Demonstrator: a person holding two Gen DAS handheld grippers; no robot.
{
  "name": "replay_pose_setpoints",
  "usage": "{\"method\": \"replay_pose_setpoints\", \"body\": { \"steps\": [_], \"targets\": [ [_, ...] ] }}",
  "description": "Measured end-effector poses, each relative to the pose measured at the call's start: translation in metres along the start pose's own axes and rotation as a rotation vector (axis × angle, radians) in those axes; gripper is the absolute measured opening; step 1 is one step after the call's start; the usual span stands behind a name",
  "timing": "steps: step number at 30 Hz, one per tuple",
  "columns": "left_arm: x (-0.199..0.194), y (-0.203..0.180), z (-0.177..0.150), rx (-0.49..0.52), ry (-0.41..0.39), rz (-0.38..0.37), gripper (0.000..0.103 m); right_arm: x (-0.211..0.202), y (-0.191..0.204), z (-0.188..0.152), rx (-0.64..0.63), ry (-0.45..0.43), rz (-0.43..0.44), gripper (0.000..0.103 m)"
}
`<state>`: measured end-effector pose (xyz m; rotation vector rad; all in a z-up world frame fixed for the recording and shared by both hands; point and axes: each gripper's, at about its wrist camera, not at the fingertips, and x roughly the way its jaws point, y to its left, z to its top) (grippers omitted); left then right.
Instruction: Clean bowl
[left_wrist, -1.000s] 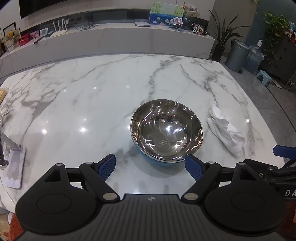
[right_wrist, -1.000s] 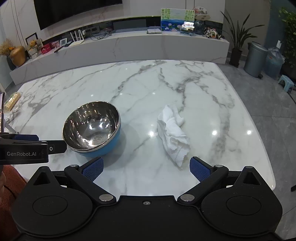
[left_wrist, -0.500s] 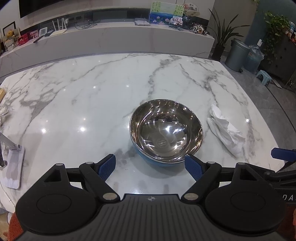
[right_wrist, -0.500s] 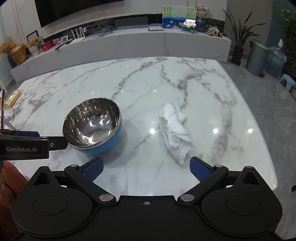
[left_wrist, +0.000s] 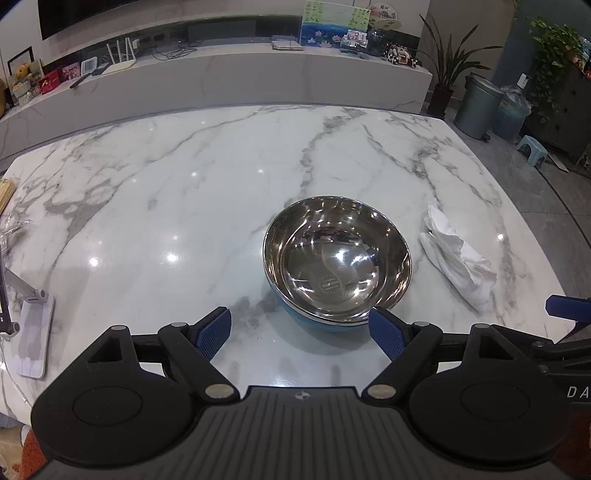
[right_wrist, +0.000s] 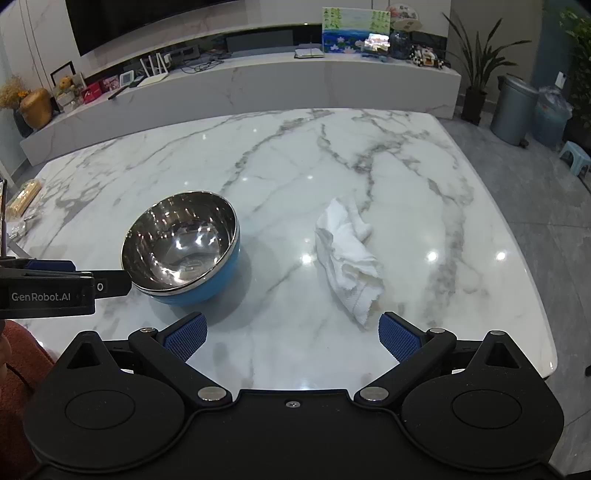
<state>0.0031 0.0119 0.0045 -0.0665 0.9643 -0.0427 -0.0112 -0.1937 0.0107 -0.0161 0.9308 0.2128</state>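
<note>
- The left tool (left_wrist: 300, 332) is hovering low over the marble counter (left_wrist: 166, 206) with its two blue pads spread wide, and it is holding nothing.
- The bowl (left_wrist: 337, 261), steel inside and blue outside, is standing upright on the counter just ahead of this tool, a little toward its right pad; the near rim is lying close to that pad, but I cannot tell if they are touching.
- The right tool (right_wrist: 291, 334) is also gaping wide and is gripping nothing.
- The white cloth (right_wrist: 349, 260) is lying crumpled on the counter just ahead of the right tool, its near tip close to the right pad (right_wrist: 398, 334).
- From the right tool, the bowl (right_wrist: 181, 243) is sitting ahead and to the left, well apart from the cloth.
- The left tool's finger is reaching in from the left side of the right wrist view, its tip near the bowl's rim.
</note>
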Motion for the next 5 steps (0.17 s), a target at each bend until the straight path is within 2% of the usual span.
{"method": "replay_pose_setpoints", "body": {
  "steps": [5],
  "targets": [
    [-0.0007,0.0002,-0.0008,0.000,-0.008,0.001,0.081,0.0001,0.0001,-0.0011,0.003,0.002,0.001,0.099]
  ]
}}
